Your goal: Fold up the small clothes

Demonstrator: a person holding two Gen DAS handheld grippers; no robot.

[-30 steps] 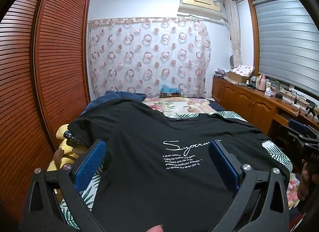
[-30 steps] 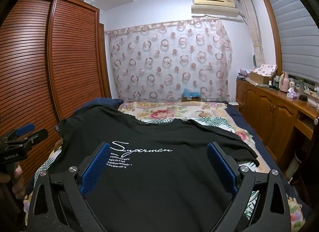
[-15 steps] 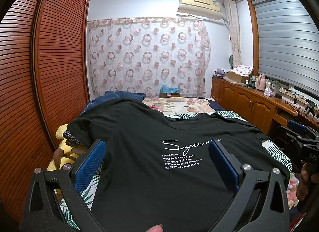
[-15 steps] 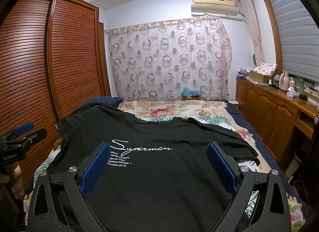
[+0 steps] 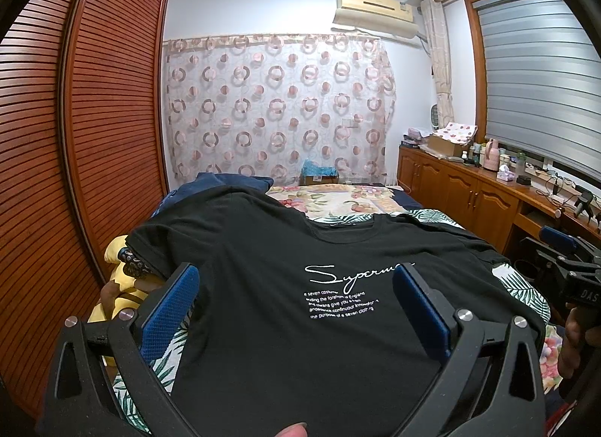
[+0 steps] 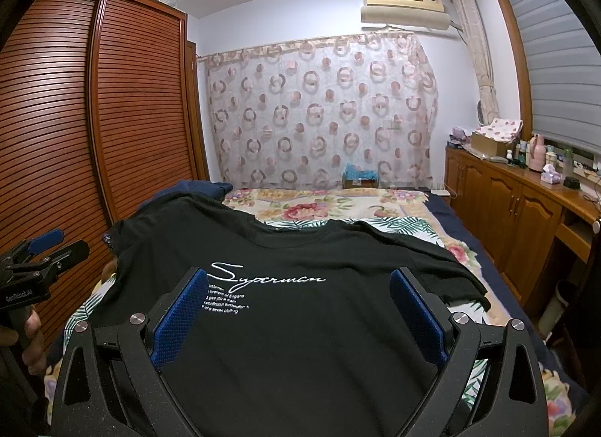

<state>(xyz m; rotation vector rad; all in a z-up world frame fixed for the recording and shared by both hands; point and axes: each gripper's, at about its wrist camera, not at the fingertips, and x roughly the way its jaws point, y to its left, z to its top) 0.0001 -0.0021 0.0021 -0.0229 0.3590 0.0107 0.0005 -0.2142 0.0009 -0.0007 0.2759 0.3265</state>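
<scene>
A black T-shirt (image 5: 285, 264) with white "Superman" lettering lies spread flat, front up, on the bed; it also shows in the right wrist view (image 6: 300, 256). My left gripper (image 5: 296, 287) is open and empty, held above the shirt's lower left part. My right gripper (image 6: 300, 290) is open and empty, above the shirt's lower right part. Each gripper shows at the edge of the other's view: the right one (image 5: 563, 260) and the left one (image 6: 41, 253). The shirt's bottom hem is hidden below my fingers.
The bed (image 6: 338, 208) has a floral and leaf-print cover. A slatted wooden wardrobe (image 5: 75, 136) runs along the left. A wooden cabinet (image 6: 526, 204) with bottles and boxes stands on the right. A yellow item (image 5: 116, 279) lies by the shirt's left sleeve.
Both grippers have held nearly still, with only a very slight drift of the view. The shirt has not moved.
</scene>
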